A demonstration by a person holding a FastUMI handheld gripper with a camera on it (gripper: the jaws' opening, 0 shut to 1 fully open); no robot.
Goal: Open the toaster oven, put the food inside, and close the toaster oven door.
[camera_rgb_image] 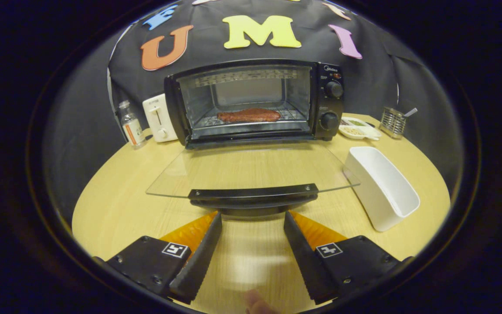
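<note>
We saw tongs [253,218] wide open, holding nothing, tips just under door handle [253,193]. Oven [327,104] at 12 o'clock, glass door [251,170] flat down. Meat [249,115] lay on rack inside. White bin [381,187] at 2 o'clock.

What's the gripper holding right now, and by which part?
Nothing. The gripper is open, its fingers apart just short of the handle of the toaster oven's lowered glass door. The food already lies on the rack inside.
</note>
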